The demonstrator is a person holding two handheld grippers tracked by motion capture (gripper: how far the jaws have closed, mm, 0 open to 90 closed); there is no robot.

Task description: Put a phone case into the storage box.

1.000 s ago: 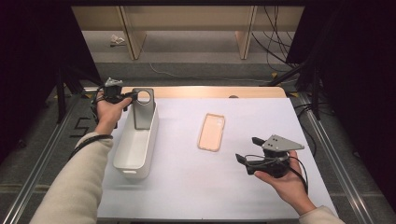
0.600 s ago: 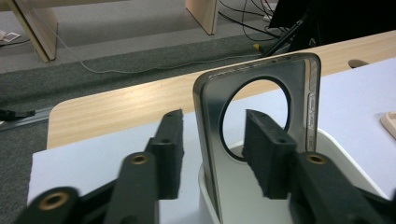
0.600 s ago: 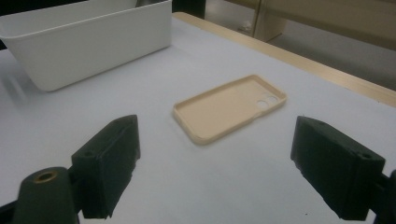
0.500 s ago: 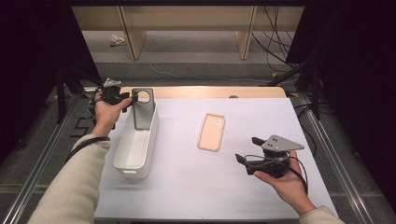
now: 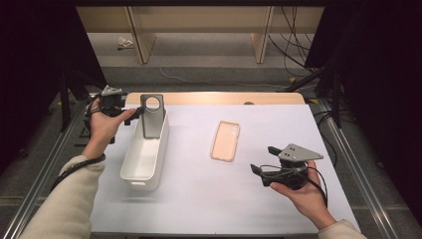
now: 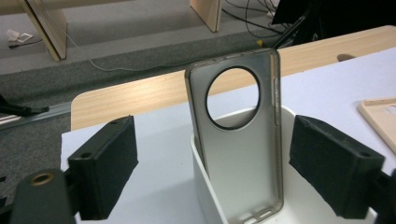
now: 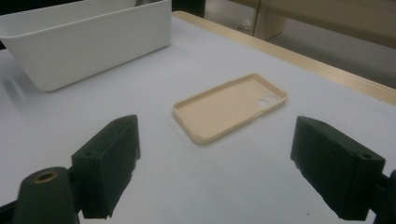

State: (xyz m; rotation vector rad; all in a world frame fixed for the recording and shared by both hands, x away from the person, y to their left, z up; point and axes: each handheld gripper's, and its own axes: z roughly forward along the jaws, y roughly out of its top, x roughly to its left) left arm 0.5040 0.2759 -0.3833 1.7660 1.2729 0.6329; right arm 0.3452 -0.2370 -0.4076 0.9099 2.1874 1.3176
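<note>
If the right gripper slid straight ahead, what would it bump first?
Probably the beige phone case lying flat on the white table; the right gripper, jaws open, points at it, with bare table between.

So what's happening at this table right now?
A person works with a gripper in each hand. The left gripper has just been opening its jaws around a grey phone case, which stands upright at the far end of a white bin; the pads are clear of it on both sides. The right gripper is open and points at a beige phone case lying flat on the white table, not yet touching it.
</note>
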